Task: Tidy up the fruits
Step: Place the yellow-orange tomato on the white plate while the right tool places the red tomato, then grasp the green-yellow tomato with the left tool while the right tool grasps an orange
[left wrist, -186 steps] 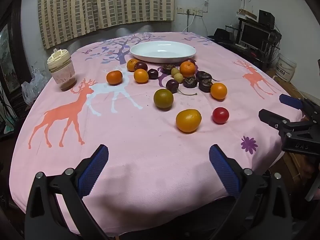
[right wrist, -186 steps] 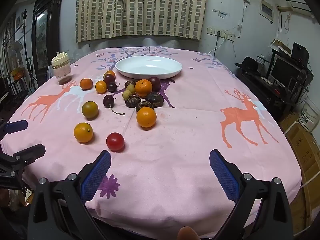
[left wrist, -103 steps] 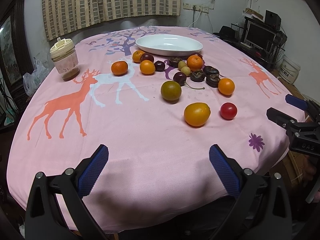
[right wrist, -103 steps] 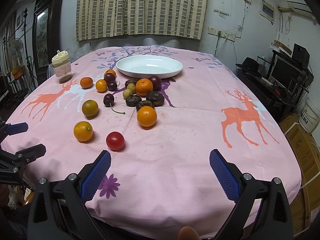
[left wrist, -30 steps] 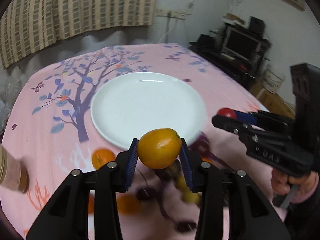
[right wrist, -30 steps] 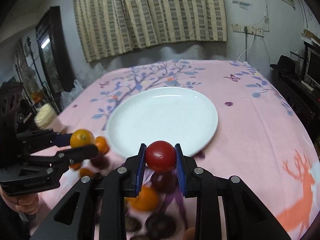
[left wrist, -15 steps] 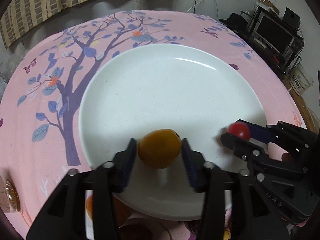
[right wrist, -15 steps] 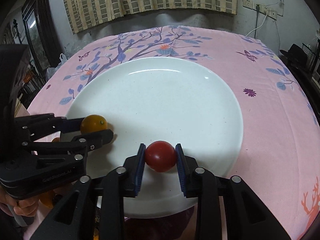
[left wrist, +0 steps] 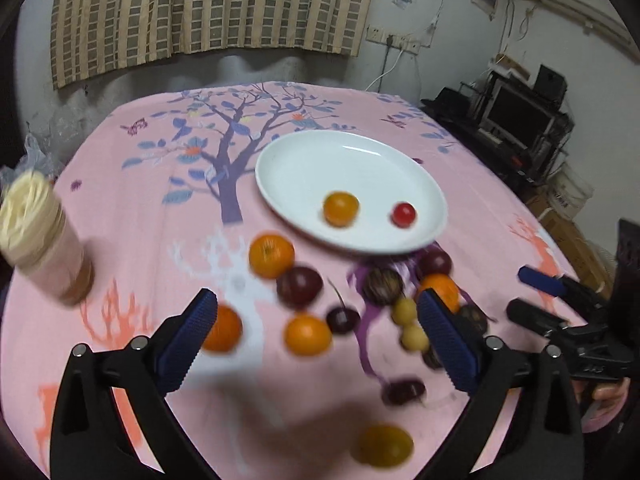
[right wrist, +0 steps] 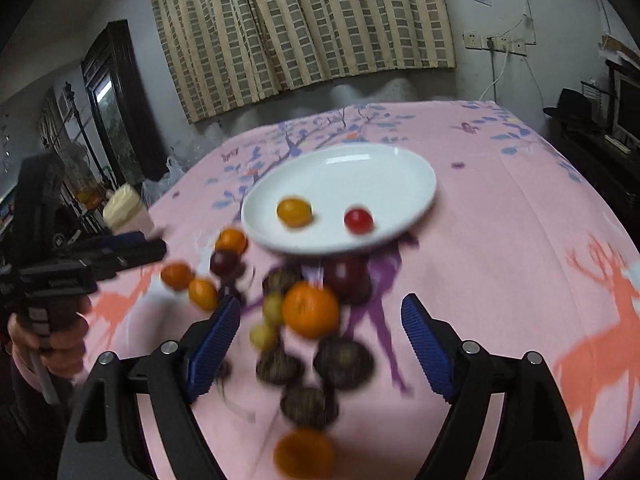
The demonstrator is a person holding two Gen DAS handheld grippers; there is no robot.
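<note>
A white plate (left wrist: 320,160) (right wrist: 392,168) holds a yellow-orange fruit (left wrist: 341,208) (right wrist: 294,211) and a small red fruit (left wrist: 403,213) (right wrist: 358,220). My left gripper (left wrist: 320,338) hangs back over the loose fruit; its jaws are opening with nothing between them. My right gripper (right wrist: 320,340) is opening too, held by nothing, above an orange (right wrist: 310,310) and dark fruits (right wrist: 343,356). Oranges (left wrist: 271,255), plums (left wrist: 299,285) and small yellow fruits (left wrist: 404,310) lie scattered on the pink cloth below the plate. Both views are blurred.
A jar with a cream lid (left wrist: 36,232) (right wrist: 124,210) stands at the left on the pink deer-print tablecloth (left wrist: 168,208). Shelves with a monitor (left wrist: 516,114) sit off the table's right. A curtain (right wrist: 304,24) hangs behind the table's far edge.
Both grippers opened and left the yellow-orange fruit and the red fruit on the plate, then pulled back toward the near side of the table.
</note>
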